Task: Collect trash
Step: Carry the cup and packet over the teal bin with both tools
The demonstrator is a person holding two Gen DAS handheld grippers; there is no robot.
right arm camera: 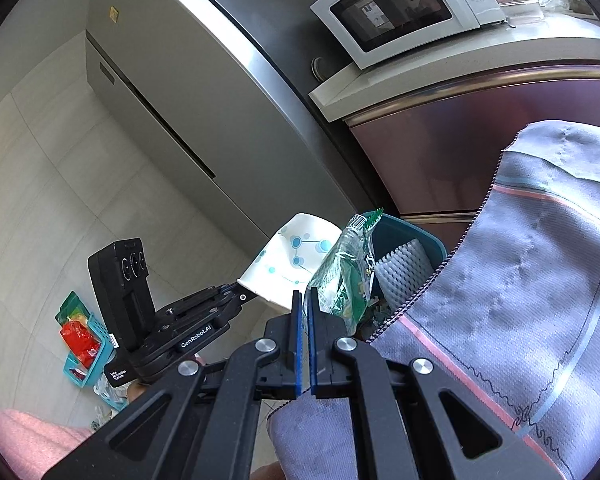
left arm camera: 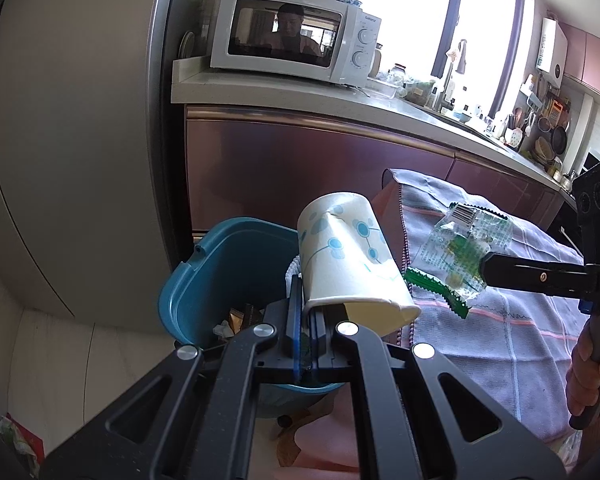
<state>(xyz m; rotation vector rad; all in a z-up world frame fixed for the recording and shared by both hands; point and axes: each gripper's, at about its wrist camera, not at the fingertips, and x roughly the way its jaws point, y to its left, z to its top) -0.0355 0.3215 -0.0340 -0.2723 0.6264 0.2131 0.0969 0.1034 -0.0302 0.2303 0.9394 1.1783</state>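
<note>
One paper cup, one wrapper, one bin, two grippers.

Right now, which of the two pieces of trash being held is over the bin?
The paper cup, held by the left gripper, hangs over the blue bin. The green wrapper, in the right gripper, is over the cloth.

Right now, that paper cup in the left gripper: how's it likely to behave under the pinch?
Probably soft: the paper cup is already dented near its base and flattened at the rim where the left gripper pinches it. Likely light, since it sticks out unsupported over the blue bin. It may deform further if squeezed.
</note>
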